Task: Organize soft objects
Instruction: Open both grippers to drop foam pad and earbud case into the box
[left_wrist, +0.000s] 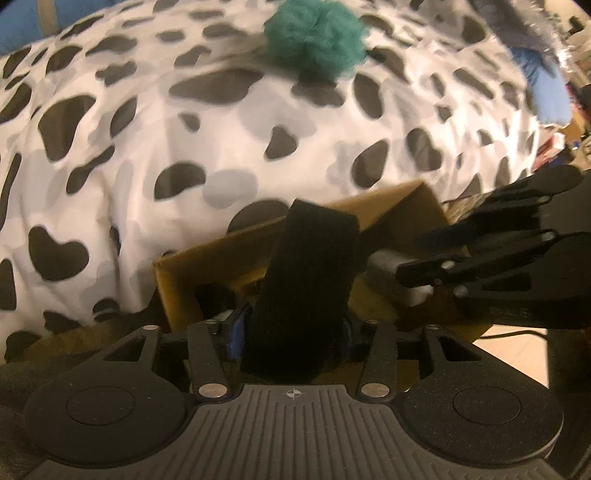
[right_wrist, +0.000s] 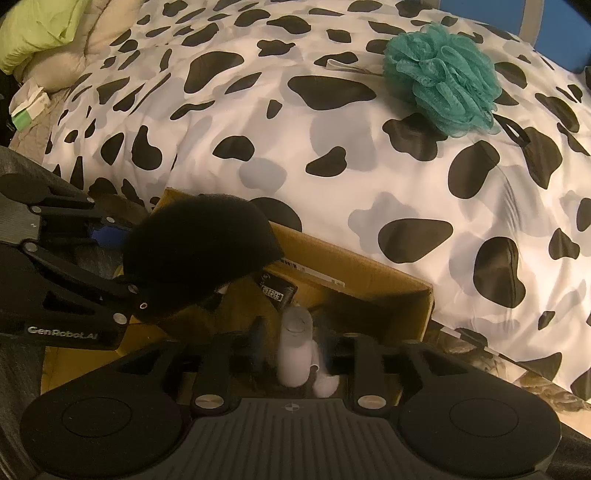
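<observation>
A black fuzzy soft pad (left_wrist: 306, 280) stands between the blue pads of my left gripper (left_wrist: 291, 328), which is shut on it above an open cardboard box (left_wrist: 207, 254). In the right wrist view the same black pad (right_wrist: 199, 243) hangs at the left gripper (right_wrist: 125, 258) over the box (right_wrist: 369, 273). A white soft roll (right_wrist: 295, 350) stands upright between the fingers of my right gripper (right_wrist: 295, 343), with a gap beside it; the jaws are open. From the left wrist, the right gripper (left_wrist: 410, 258) and the white roll (left_wrist: 384, 264) sit low in the box. A teal mesh bath puff (right_wrist: 443, 77) (left_wrist: 314, 40) lies on the bed.
The box rests against a bed with a black-and-white cow-print cover (right_wrist: 258, 122). A pale green pillow (right_wrist: 37, 29) and a small white-and-green carton (right_wrist: 27, 107) sit at the far left. A black labelled item (right_wrist: 277, 290) lies inside the box.
</observation>
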